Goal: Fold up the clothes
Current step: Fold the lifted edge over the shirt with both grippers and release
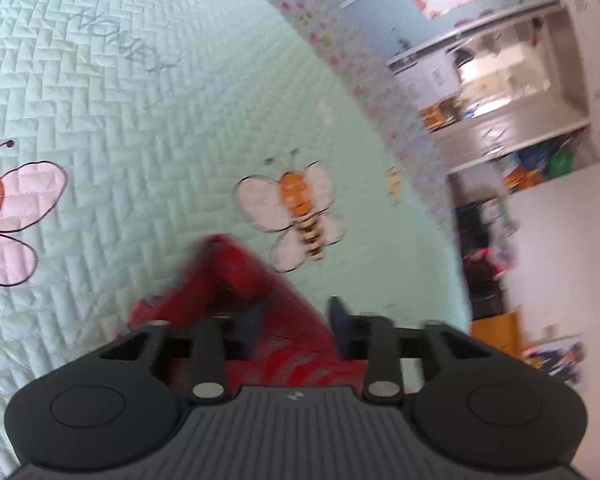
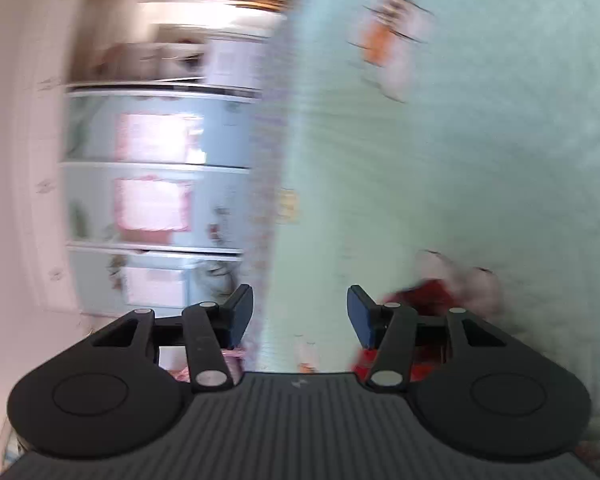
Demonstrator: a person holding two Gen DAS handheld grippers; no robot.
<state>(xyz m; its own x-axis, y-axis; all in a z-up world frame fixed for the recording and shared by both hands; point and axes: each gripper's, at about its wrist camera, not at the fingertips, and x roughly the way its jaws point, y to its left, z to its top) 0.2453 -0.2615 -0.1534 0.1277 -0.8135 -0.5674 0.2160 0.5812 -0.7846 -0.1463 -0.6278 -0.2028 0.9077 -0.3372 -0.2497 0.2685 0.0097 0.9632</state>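
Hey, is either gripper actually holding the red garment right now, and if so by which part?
Nothing is held. The left gripper stands open above the red garment; the right gripper is open over the quilt.

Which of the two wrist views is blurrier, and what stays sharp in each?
Right wrist view is blurrier: shelves and quilt smear, only the right hand-held gripper is crisp. Left wrist view: quilt stitching is sharp, red garment is smeared; fisheye bends both.
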